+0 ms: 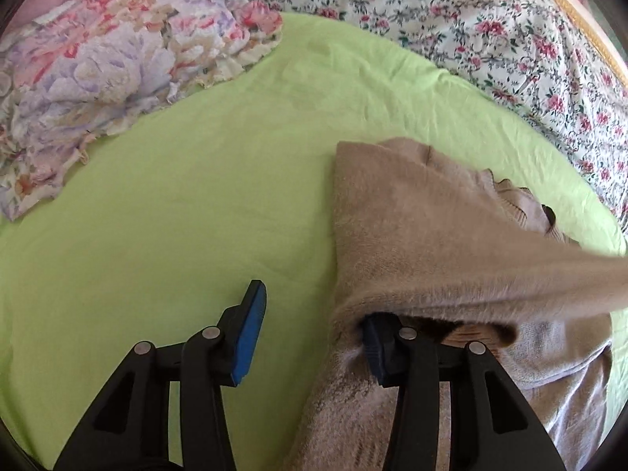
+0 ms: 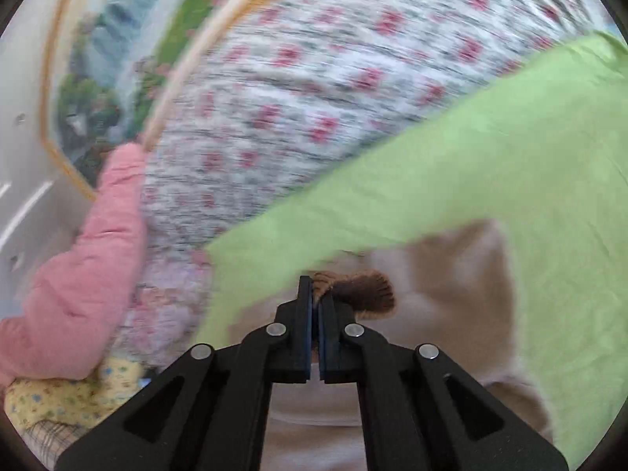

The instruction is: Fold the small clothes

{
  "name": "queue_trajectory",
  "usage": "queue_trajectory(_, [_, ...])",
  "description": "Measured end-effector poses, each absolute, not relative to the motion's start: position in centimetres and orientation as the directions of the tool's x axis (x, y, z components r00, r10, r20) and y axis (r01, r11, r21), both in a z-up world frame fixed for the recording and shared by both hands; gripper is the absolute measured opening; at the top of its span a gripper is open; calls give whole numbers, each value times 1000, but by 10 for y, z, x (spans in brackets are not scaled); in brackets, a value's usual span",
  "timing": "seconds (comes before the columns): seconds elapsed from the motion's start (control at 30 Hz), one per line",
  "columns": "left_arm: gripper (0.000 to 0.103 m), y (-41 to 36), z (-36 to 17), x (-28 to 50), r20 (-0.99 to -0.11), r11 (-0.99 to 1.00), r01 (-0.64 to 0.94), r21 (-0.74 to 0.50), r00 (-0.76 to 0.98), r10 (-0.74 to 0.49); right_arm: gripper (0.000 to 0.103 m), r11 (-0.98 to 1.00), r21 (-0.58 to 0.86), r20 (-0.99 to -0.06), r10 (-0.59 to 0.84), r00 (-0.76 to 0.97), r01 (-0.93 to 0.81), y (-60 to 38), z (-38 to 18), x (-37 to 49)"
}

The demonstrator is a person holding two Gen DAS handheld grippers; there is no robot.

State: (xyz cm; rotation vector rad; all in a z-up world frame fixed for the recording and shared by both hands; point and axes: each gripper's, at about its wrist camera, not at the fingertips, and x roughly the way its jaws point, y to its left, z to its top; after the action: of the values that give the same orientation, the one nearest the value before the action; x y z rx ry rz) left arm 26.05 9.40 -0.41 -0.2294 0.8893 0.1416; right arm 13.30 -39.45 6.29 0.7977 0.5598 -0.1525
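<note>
A small beige fuzzy sweater (image 1: 408, 231) lies on a light green sheet (image 1: 196, 196), at the right of the left wrist view. One sleeve (image 1: 510, 278) is stretched out toward the right edge. My left gripper (image 1: 310, 325) is open; its left pad (image 1: 247, 337) is over bare sheet and its right pad (image 1: 373, 349) is tucked under the sweater's edge. In the blurred right wrist view, my right gripper (image 2: 315, 298) is shut on the sleeve's brown ribbed cuff (image 2: 365, 290), above the beige sweater body (image 2: 451, 274).
A crumpled pastel floral cloth (image 1: 117, 78) lies at the far left. A red-flowered white bedcover (image 1: 471, 27) runs along the back and right. A pink padded garment (image 2: 90, 274) and yellow patterned cloth (image 2: 59, 396) lie at the left of the right wrist view.
</note>
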Motion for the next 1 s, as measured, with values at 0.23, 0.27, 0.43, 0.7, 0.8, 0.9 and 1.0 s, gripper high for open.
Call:
queue_trajectory(0.23, [46, 100, 19, 244, -713, 952, -221, -214, 701, 2, 3, 676, 657, -524, 93, 846, 334, -403, 53, 137])
queue_trajectory(0.27, [46, 100, 18, 245, -718, 951, -222, -213, 696, 1, 3, 688, 663, -485, 96, 869, 294, -402, 68, 138])
queue_trajectory(0.43, [46, 98, 14, 246, -720, 946, -234, -226, 694, 0, 3, 757, 632, -387, 122, 914, 166, -388, 123, 157])
queue_trajectory(0.7, [44, 93, 1, 237, -772, 952, -216, -218, 635, -33, 3, 752, 566, -552, 42, 833, 337, -397, 55, 141])
queue_trajectory(0.8, [44, 70, 16, 212, -745, 958, -110, -266, 654, -132, 3, 702, 606, -578, 66, 813, 374, -402, 29, 134])
queue_trajectory(0.9, [44, 30, 24, 200, -725, 962, 60, -266, 645, -241, 3, 703, 623, -553, 85, 829, 343, -396, 34, 136])
queue_trajectory(1.0, [45, -1, 23, 214, -714, 953, 148, -264, 634, -296, 3, 708, 645, -507, 116, 854, 287, -387, 50, 142])
